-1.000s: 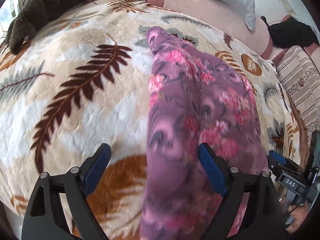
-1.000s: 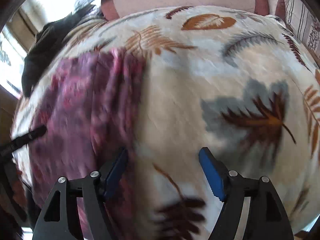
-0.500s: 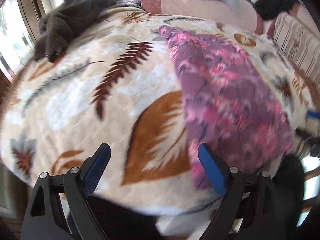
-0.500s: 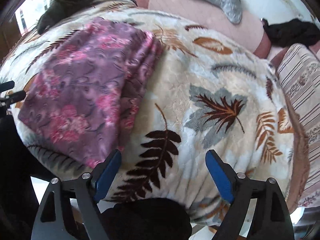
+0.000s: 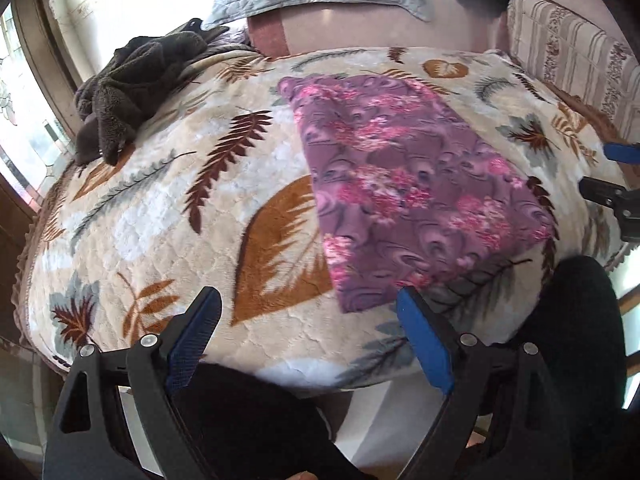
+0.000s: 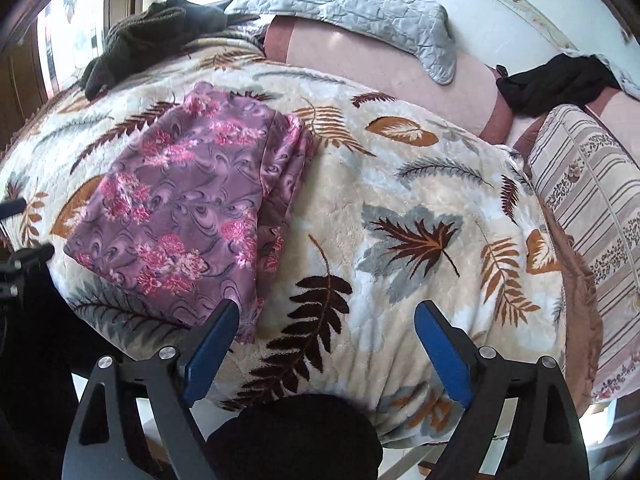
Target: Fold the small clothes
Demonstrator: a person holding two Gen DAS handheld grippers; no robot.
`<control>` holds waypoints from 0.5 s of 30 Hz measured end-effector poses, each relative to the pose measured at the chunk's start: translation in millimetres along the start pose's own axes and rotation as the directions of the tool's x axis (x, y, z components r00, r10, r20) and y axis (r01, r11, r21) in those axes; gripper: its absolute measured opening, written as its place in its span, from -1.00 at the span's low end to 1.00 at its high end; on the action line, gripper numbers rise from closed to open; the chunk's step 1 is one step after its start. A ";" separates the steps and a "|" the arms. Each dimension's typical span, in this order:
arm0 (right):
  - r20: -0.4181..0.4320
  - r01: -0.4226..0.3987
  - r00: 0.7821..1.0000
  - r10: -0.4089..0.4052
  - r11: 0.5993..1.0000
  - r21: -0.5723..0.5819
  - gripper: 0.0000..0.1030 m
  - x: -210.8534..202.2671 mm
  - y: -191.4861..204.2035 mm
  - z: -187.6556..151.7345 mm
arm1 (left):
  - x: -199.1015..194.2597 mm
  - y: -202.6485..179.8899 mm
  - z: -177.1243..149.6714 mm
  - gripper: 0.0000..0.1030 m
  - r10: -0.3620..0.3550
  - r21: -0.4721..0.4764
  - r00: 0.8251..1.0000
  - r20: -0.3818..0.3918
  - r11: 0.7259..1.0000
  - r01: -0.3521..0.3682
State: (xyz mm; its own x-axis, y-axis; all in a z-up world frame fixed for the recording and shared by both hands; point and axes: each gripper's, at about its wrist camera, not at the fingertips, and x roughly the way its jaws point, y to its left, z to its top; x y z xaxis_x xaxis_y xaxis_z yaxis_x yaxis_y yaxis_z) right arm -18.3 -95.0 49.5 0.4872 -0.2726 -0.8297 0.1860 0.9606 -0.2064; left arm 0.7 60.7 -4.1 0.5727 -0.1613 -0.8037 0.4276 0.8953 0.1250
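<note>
Garment (image 5: 404, 184) – purple, printed with pink flowers and swirls. Blanket (image 6: 420, 184) – cream, patterned with brown, rust and grey leaves. Dark grey-brown fleece (image 5: 132, 88) seen; grey quilt (image 6: 352, 8); striped beige cushion (image 6: 592, 208); blue finger pads (image 5: 196, 336).

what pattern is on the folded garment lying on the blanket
Purple with pink flowers and dark swirls on the folded garment, clearest in the left wrist view.

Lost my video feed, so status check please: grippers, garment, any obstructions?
Left gripper open, empty. Right gripper open, empty. Purple floral garment lies folded flat on leaf-print blanket. Dark fuzzy cloth at far corner, clear of the garment.
</note>
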 end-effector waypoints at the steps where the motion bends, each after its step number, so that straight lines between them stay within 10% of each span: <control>1: 0.003 -0.003 1.000 0.003 1.000 0.004 0.76 -1.5 -0.1 -0.7 | -2.7 -4.0 -0.5 0.75 -0.006 0.006 1.000 0.003 1.000 0.006; 15: 0.003 -0.007 1.000 0.007 0.998 0.055 0.76 -5.7 -10.1 -9.7 | -33.9 -44.3 -0.3 0.75 -0.091 0.052 0.994 0.059 0.995 0.088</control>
State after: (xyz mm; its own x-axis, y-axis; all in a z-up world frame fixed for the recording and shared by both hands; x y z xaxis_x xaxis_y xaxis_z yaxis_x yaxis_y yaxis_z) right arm -31.2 -102.6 51.2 0.4910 -0.2657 -0.8297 0.2294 0.9582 -0.1711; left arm -37.9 26.6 17.4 0.5715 -0.2662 -0.7762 0.5122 0.8548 0.0840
